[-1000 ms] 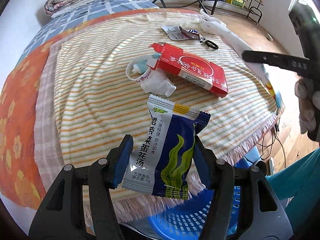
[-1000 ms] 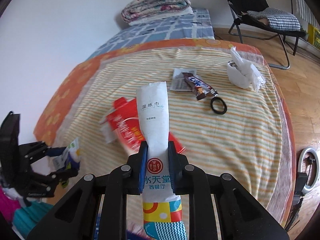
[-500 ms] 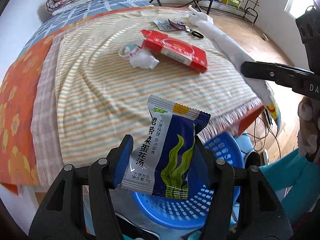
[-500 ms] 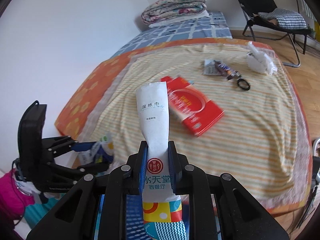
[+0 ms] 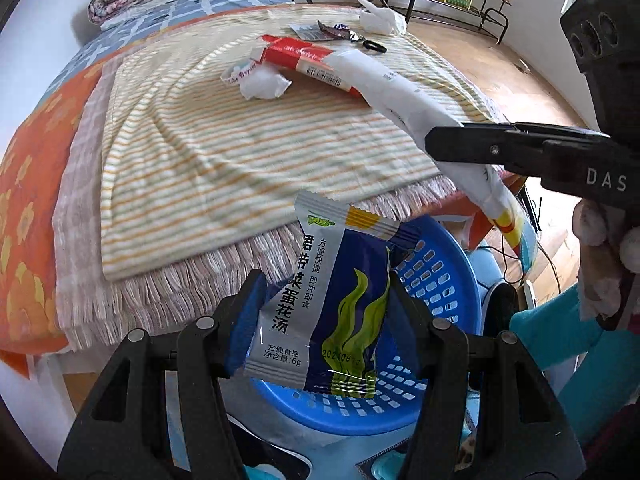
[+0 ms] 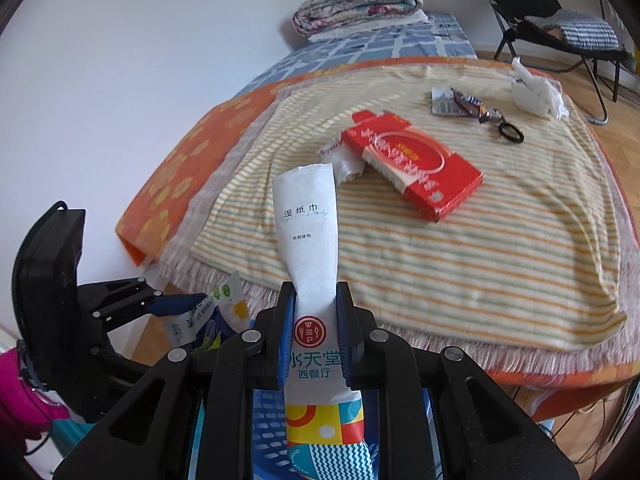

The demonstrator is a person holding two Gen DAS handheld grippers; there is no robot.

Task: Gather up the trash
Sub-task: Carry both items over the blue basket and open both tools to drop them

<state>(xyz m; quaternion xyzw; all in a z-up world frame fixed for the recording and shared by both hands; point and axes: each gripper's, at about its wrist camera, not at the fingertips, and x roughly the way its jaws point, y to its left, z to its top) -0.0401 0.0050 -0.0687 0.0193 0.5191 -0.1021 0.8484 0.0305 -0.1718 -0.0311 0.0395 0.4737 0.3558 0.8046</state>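
Observation:
My left gripper (image 5: 326, 320) is shut on a blue and silver soup packet (image 5: 320, 312) and holds it over the blue plastic basket (image 5: 436, 280) below the bed's edge. My right gripper (image 6: 316, 332) is shut on a long white wet-wipe packet (image 6: 308, 224), also above the basket (image 6: 264, 424). The right gripper shows in the left wrist view (image 5: 444, 144), to the right of the soup packet. On the striped blanket lie a red box (image 6: 412, 160), crumpled white tissue (image 5: 264, 84), a candy wrapper (image 6: 468, 104) and another tissue wad (image 6: 536, 90).
A black hair tie (image 6: 511, 133) and a grey card (image 6: 442, 102) lie near the candy wrapper. A folded quilt (image 6: 356, 0) sits at the bed's head. A black folding chair (image 6: 560, 28) stands on the wood floor beyond the bed.
Both grippers have pulled back from the bed and dropped lower with their packets. The blue basket now lies directly beneath them, and the bed items look farther away.

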